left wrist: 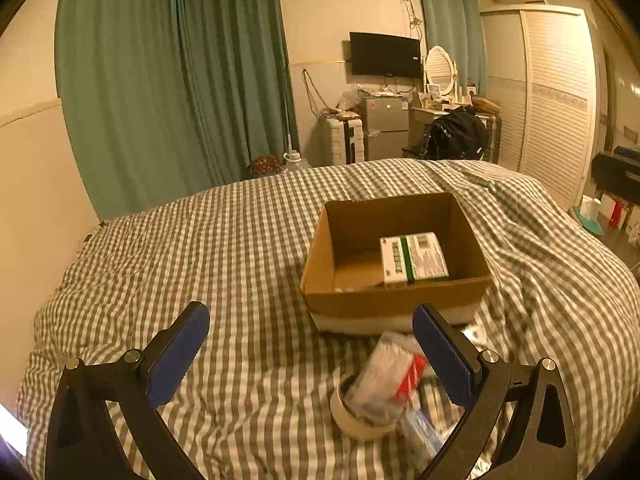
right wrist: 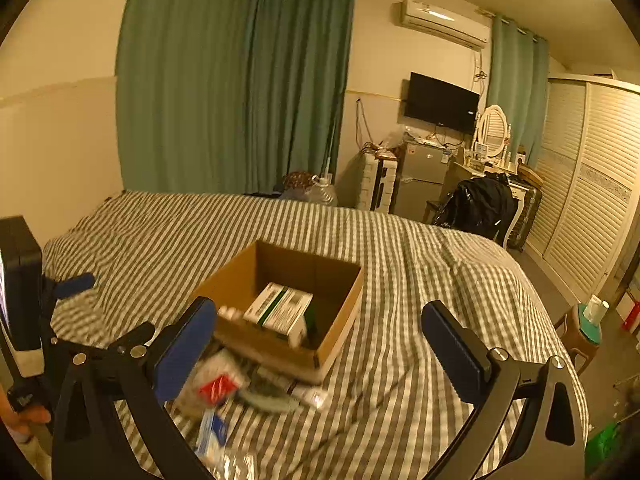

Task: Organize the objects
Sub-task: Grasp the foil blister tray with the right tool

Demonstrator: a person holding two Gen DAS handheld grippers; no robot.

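My left gripper (left wrist: 311, 354) is wide open with nothing between its fingers, and the checked bed cover (left wrist: 208, 248) ahead and to the left is bare, so I can pass there. The cardboard box (left wrist: 394, 300) stands ahead on the right; its top is open. Just in front of it, a tape roll (left wrist: 360, 420) and some packets (left wrist: 394, 376) block the way.

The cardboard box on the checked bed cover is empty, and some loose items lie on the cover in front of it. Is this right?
Not quite. The cardboard box is not empty: a white and green carton lies inside it, as the left wrist view shows. The rest is right: loose items, among them a roll of tape, lie on the checked bed cover in front of it.
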